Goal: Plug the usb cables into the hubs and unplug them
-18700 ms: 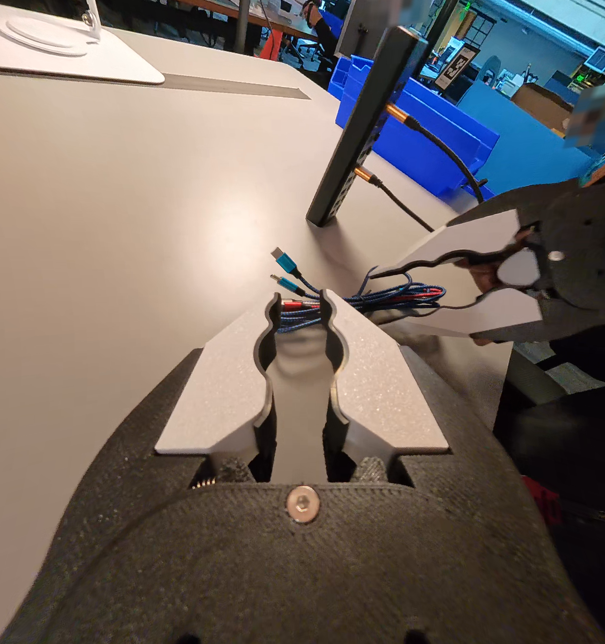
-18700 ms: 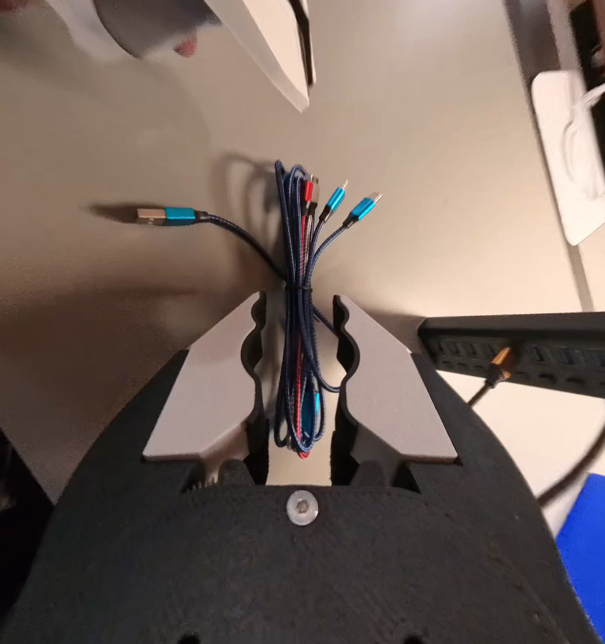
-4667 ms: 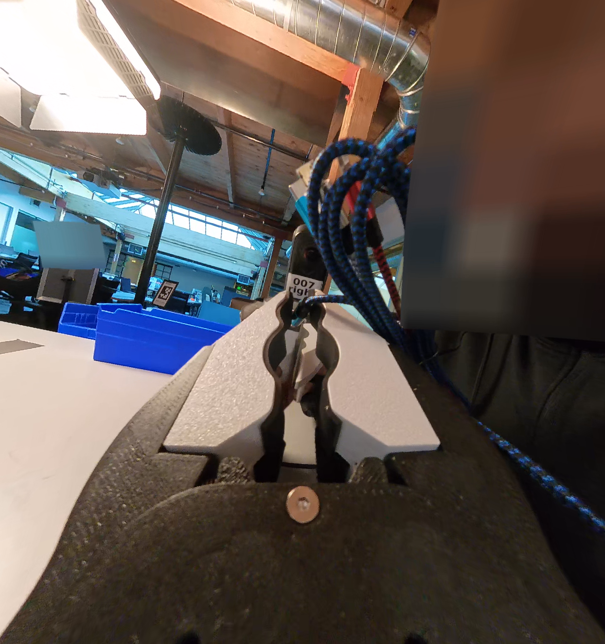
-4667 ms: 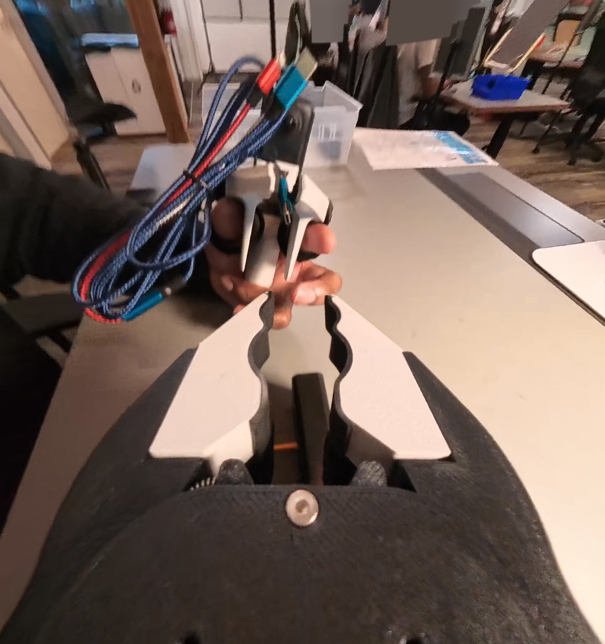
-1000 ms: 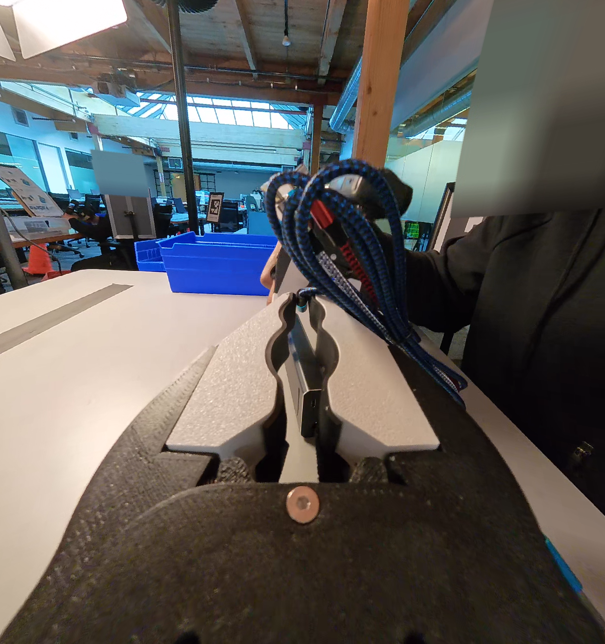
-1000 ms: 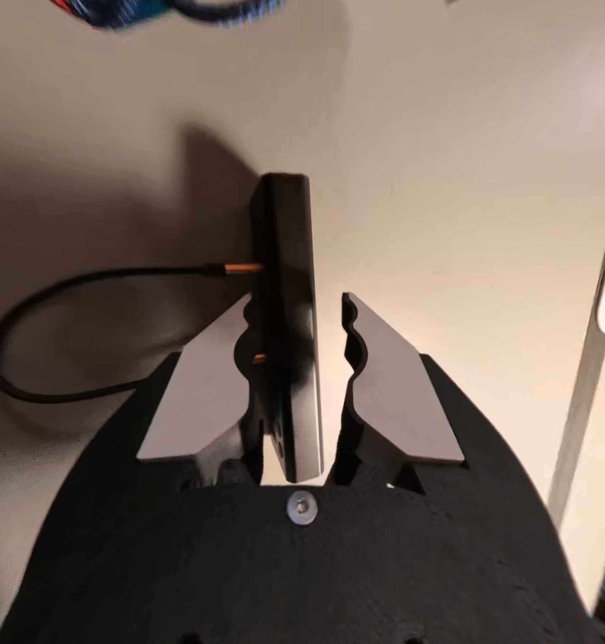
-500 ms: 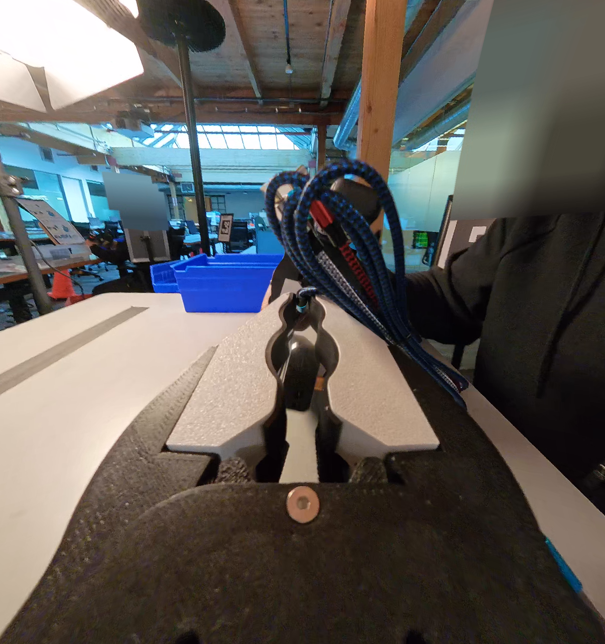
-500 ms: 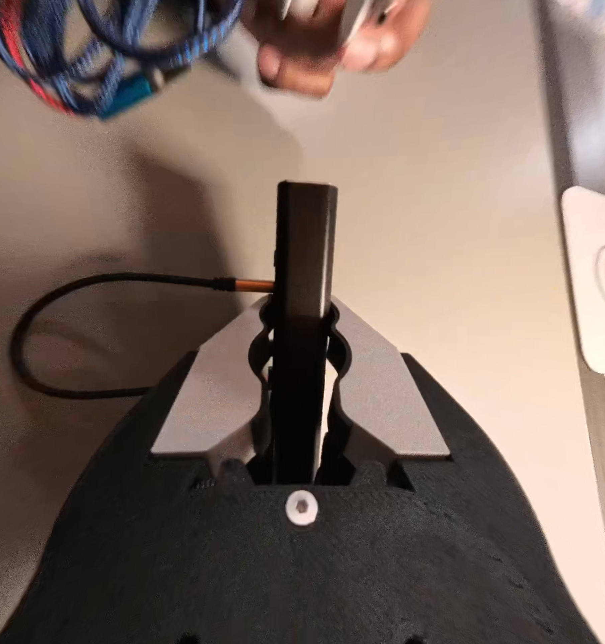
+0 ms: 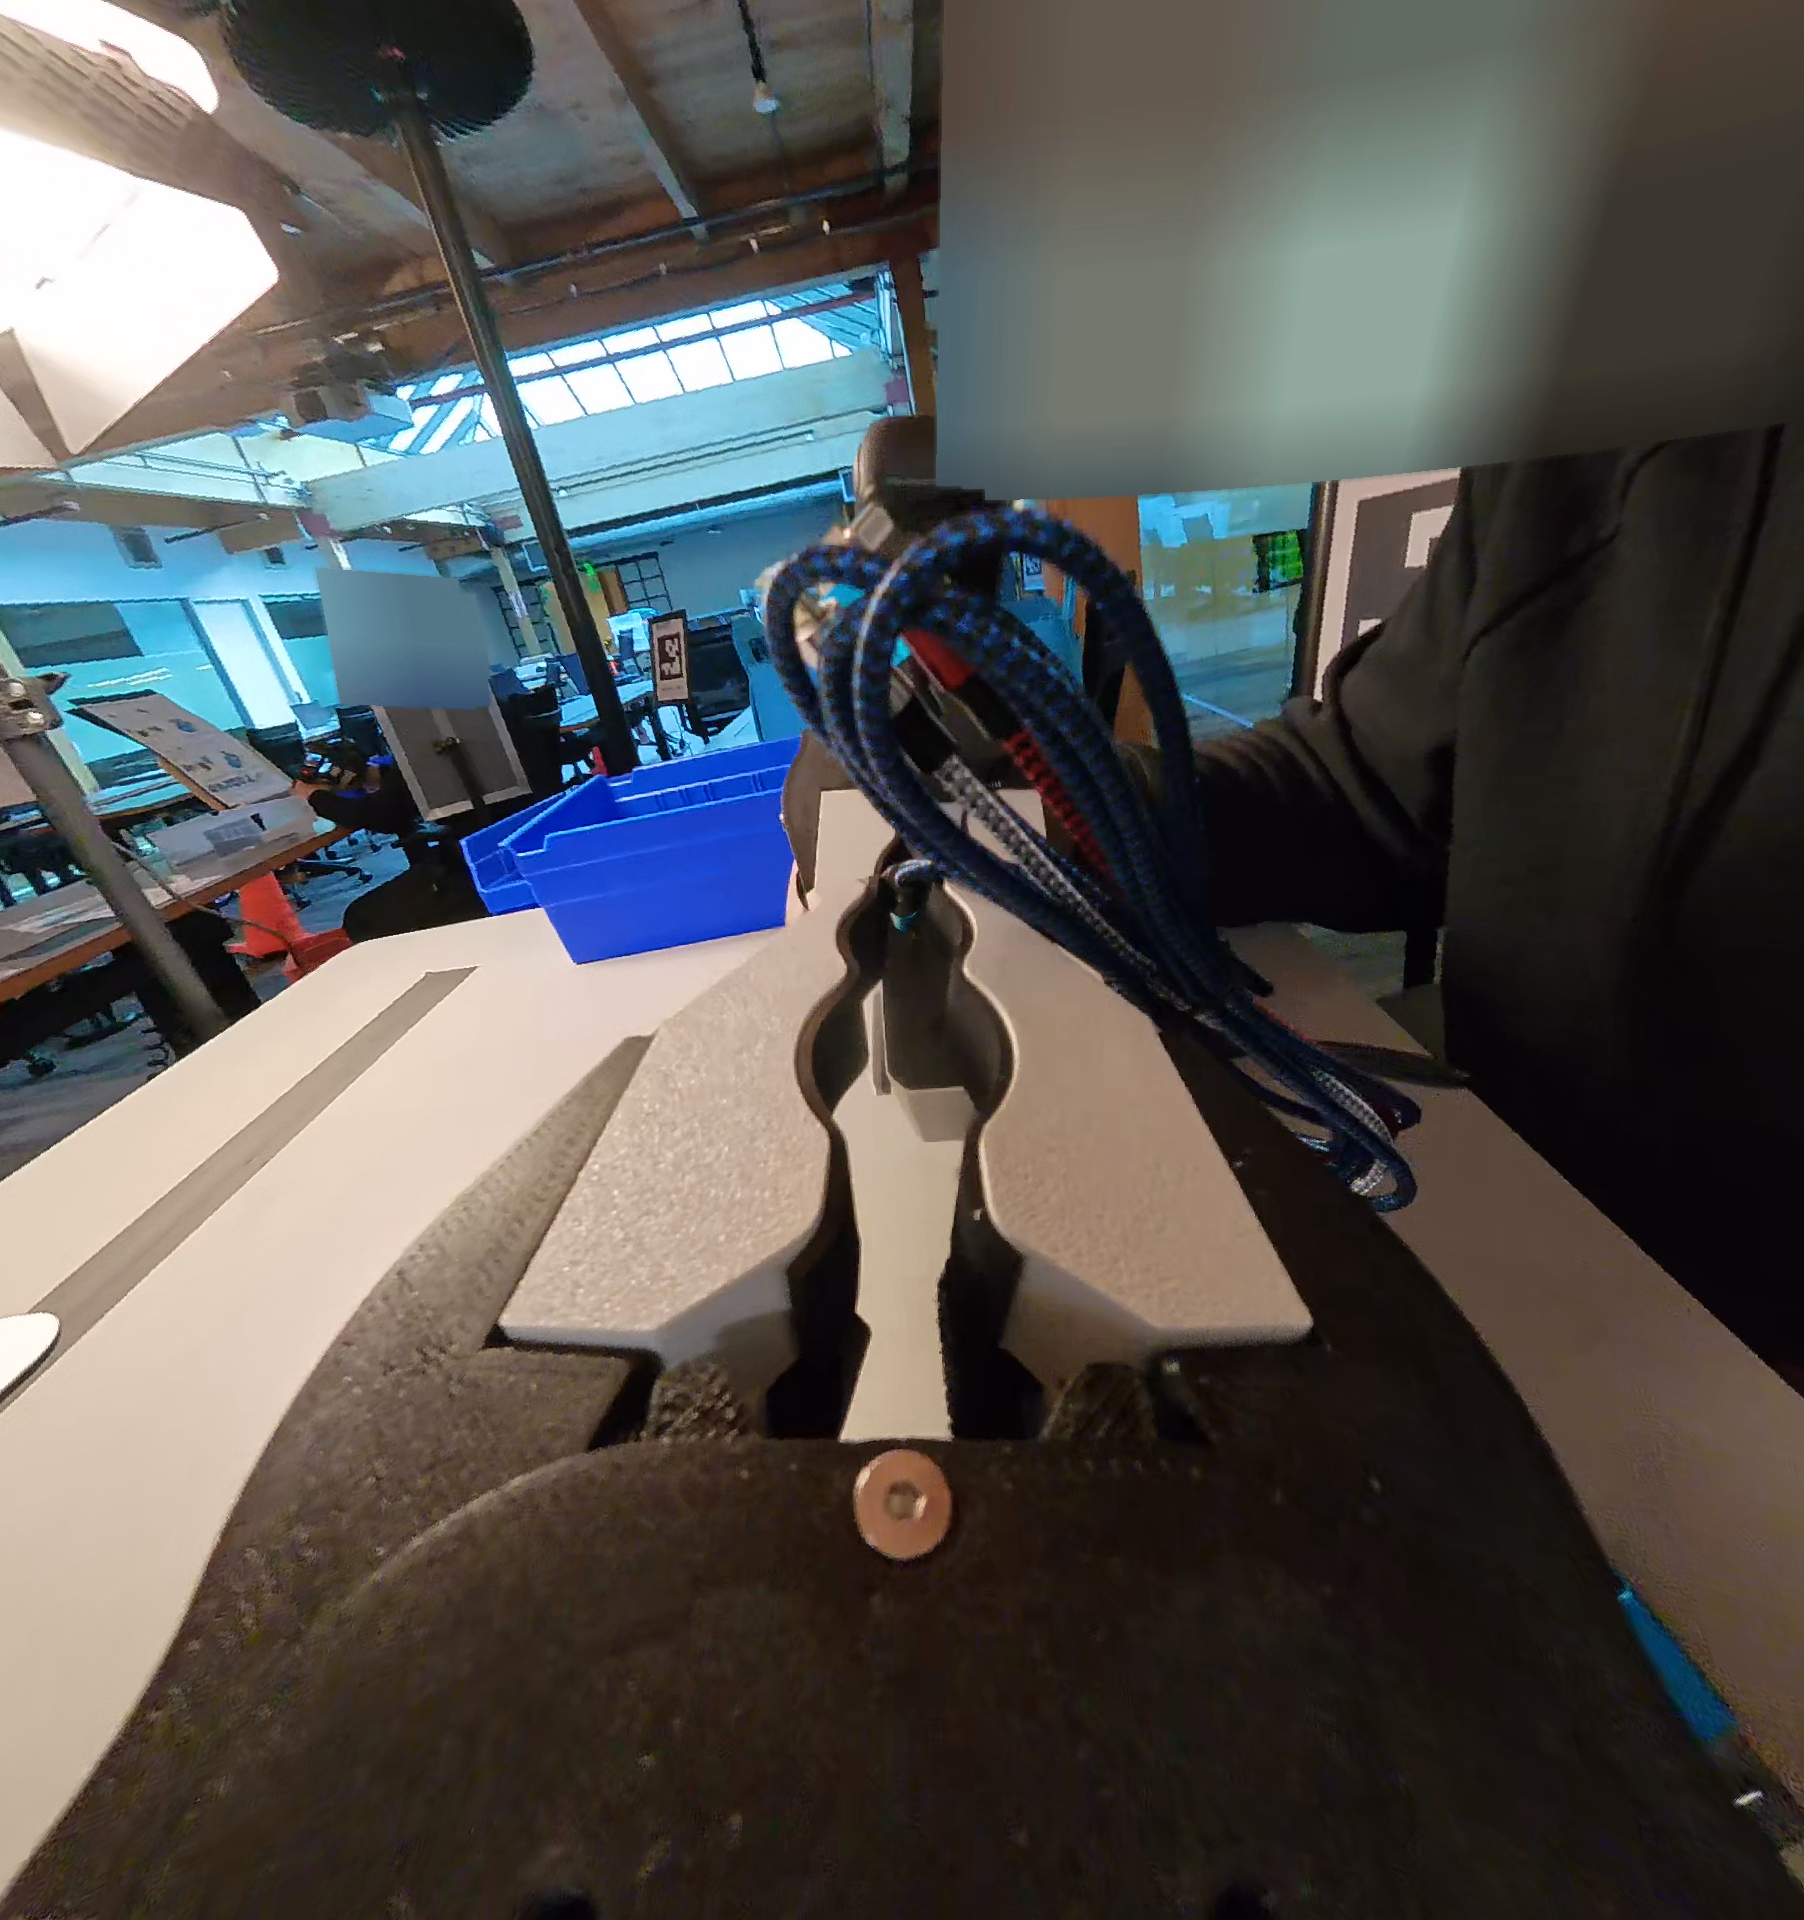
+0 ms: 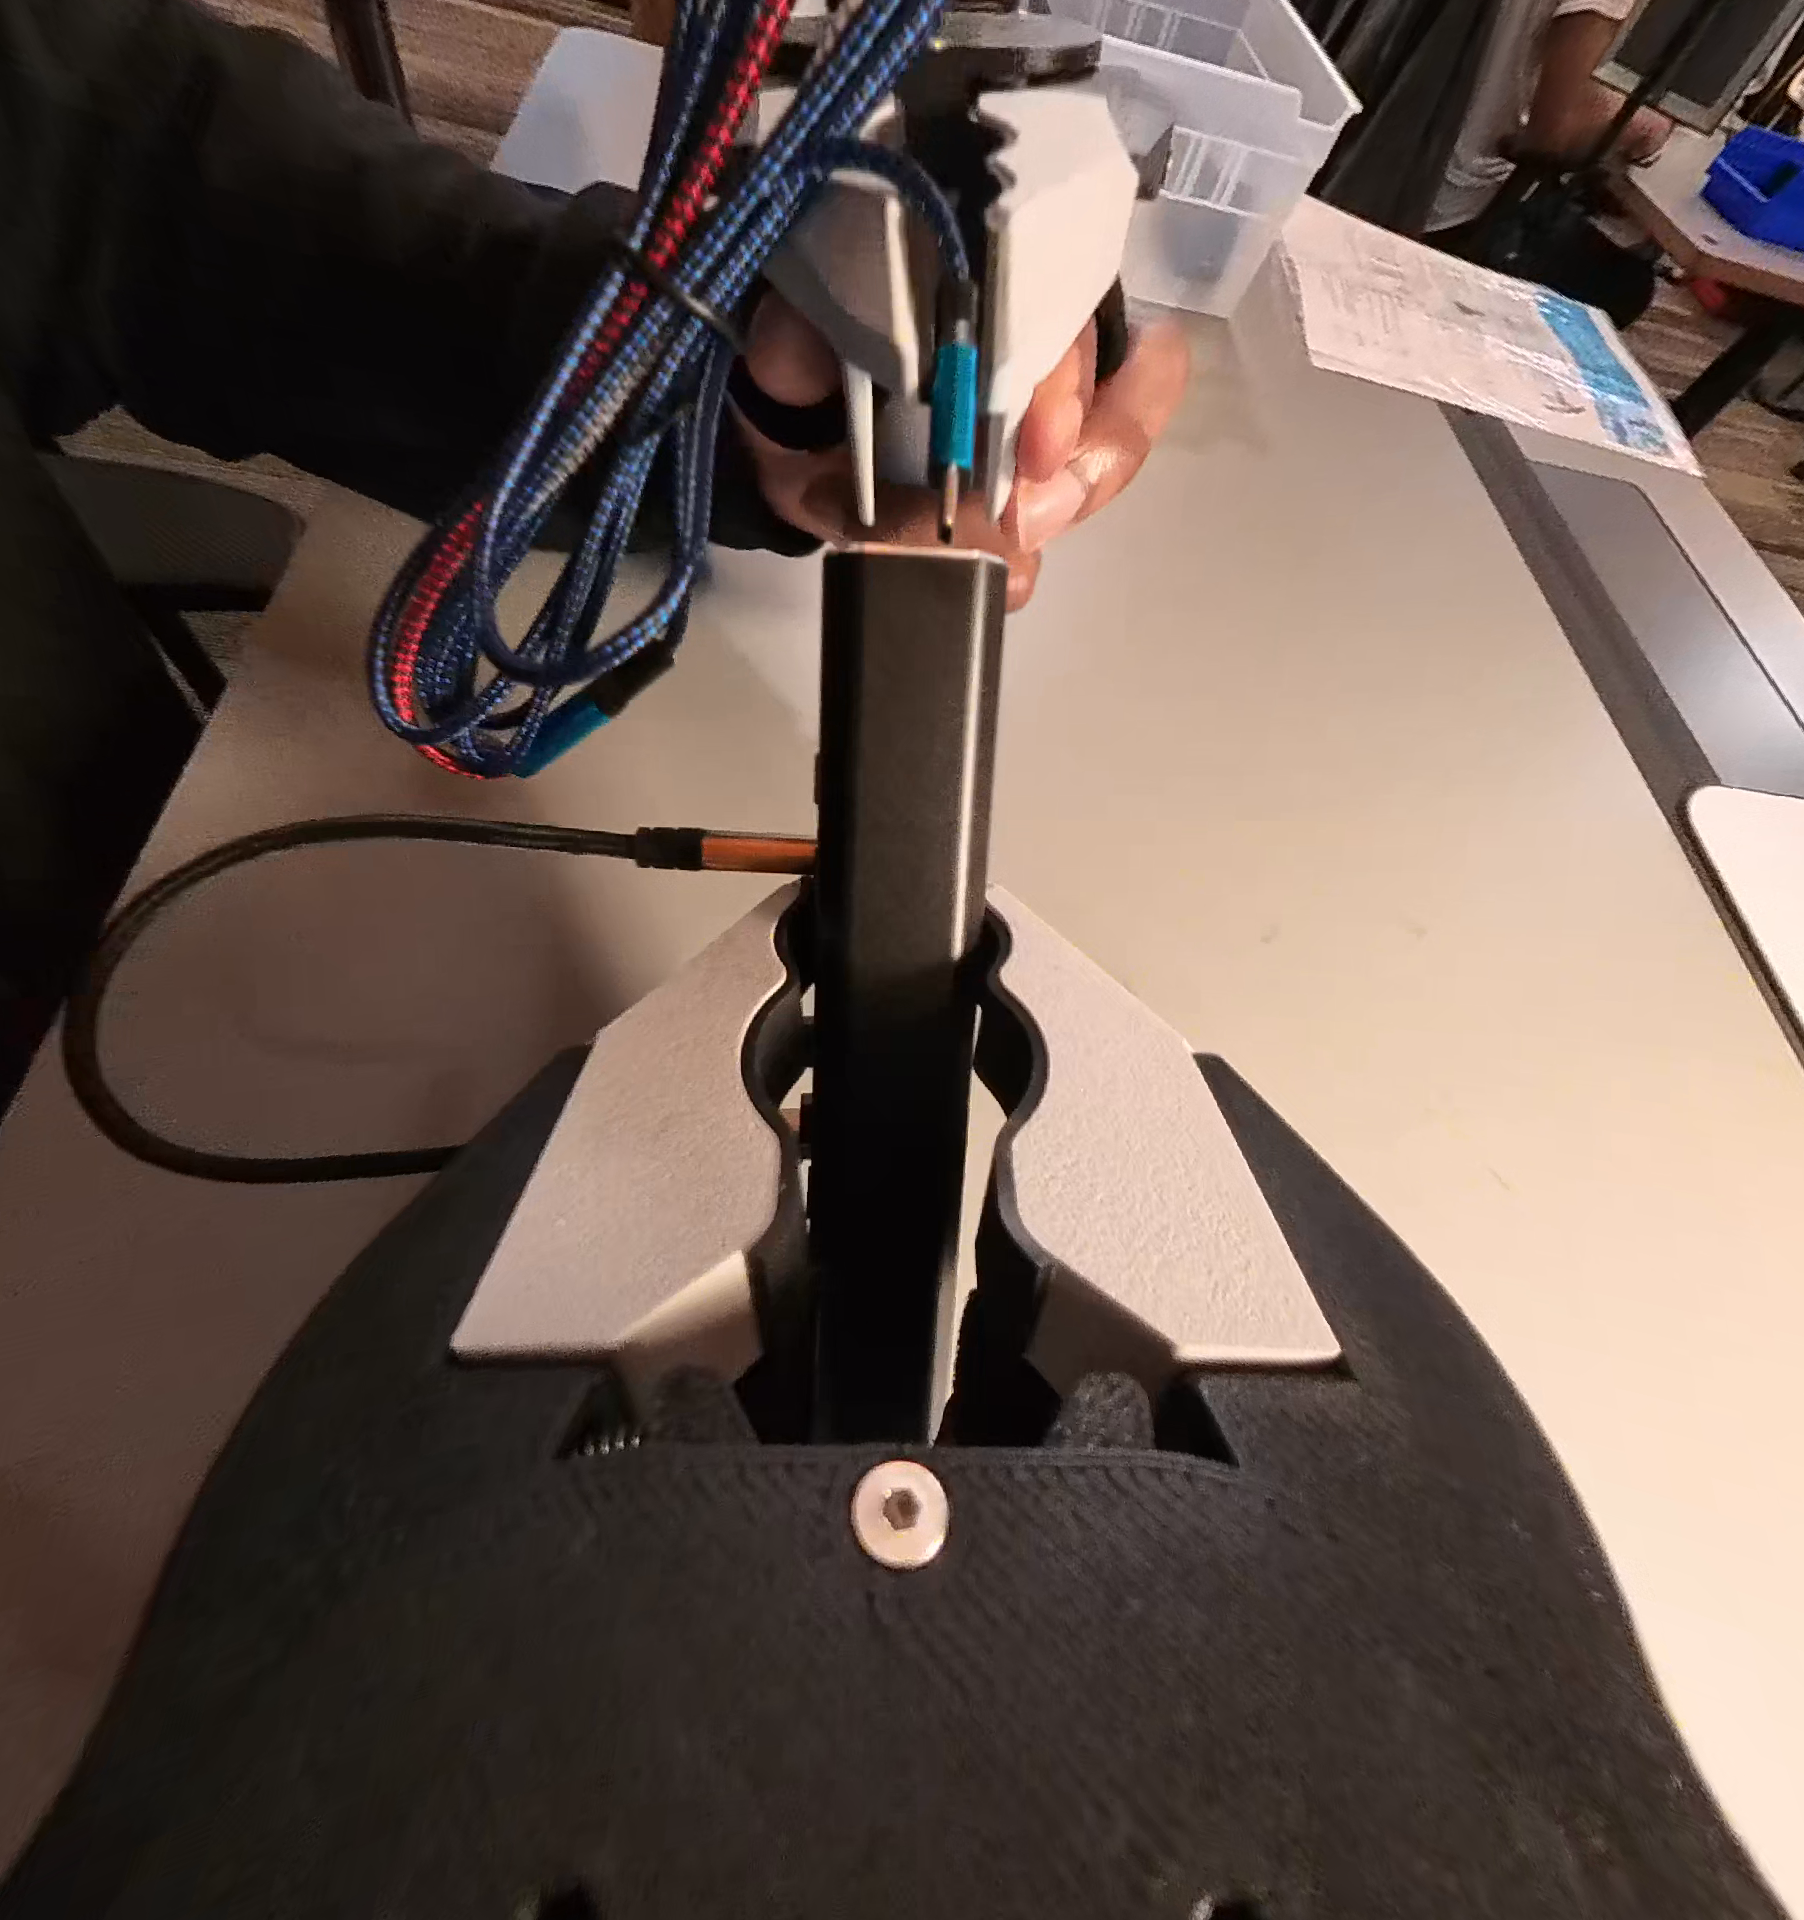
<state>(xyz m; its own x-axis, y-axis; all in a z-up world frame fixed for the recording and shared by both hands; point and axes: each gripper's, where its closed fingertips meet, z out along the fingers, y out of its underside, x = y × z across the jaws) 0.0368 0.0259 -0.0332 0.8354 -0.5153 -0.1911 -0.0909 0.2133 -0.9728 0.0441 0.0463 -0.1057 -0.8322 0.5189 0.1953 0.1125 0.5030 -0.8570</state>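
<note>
My right gripper [image 10: 893, 920] is shut on a long black USB hub [image 10: 903, 748] and holds it tilted up off the table. A black cable with an orange plug [image 10: 721, 854] is plugged into the hub's left side. My left gripper [image 10: 929, 499] is shut on a teal USB plug [image 10: 952, 400], whose tip hangs just above the hub's far end. The tied bundle of blue and red braided cables [image 10: 565, 468] hangs from it. In the left wrist view my left gripper [image 9: 903, 899] pinches the plug at its tips. The bundle [image 9: 991, 790] drapes to the right, and the hub [image 9: 929, 1039] shows between the fingers.
A person's hand and black sleeve [image 10: 254, 260] hold the left gripper. Blue bins [image 9: 659, 873] stand at the table's far edge. A clear plastic box [image 10: 1220, 187] and papers [image 10: 1449, 312] lie beyond; a white pad [image 10: 1791, 914] is at the right. One gripper's finger ends stand about 8 centimeters off the other's.
My right gripper closed on the hub and lifted and tilted it toward the left gripper. The left gripper with the teal plug now sits right at the hub's end.
</note>
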